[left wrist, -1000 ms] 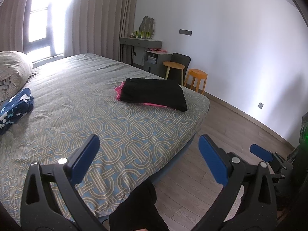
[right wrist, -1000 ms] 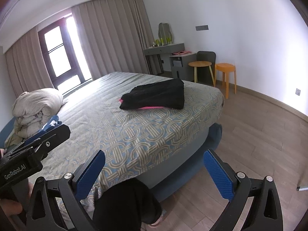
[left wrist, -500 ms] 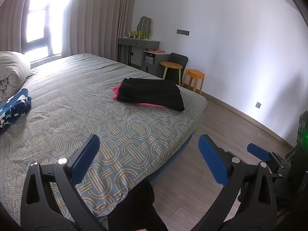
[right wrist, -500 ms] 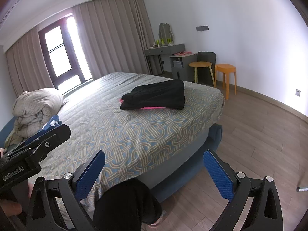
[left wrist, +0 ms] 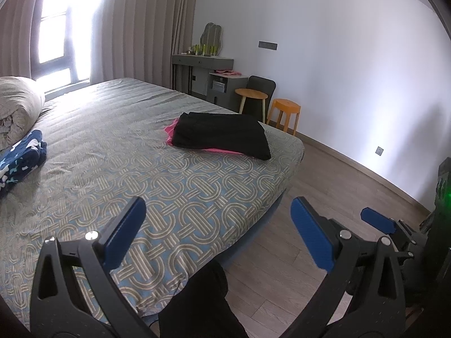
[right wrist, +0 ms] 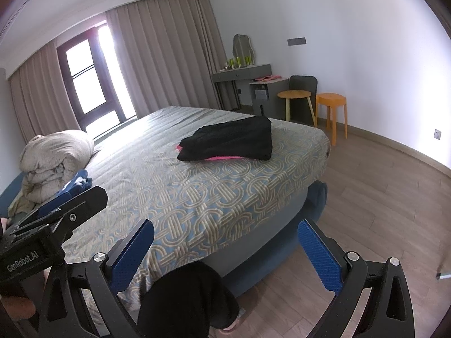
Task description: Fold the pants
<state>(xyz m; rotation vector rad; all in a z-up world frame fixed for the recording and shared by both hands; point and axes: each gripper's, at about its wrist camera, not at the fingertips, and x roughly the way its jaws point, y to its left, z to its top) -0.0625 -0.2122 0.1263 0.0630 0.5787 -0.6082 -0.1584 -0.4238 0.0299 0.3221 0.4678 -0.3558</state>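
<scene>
**Folded pants rested near the bed's far corner**

The black pants [left wrist: 221, 135] lay folded on a pink garment [left wrist: 169, 131] at twelve o'clock on the bed [left wrist: 141, 174]. Both left gripper [left wrist: 217, 231] and right gripper [right wrist: 225, 250] hung empty, jaws spread wide.

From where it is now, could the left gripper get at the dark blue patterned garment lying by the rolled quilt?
Probably yes. The left gripper is open and holds nothing, and only bare patterned bedspread lies between it and the dark blue patterned garment. It would need a reach across the bed.

left wrist: faces bed [left wrist: 197, 174] | right wrist: likewise, seemingly farther
</scene>
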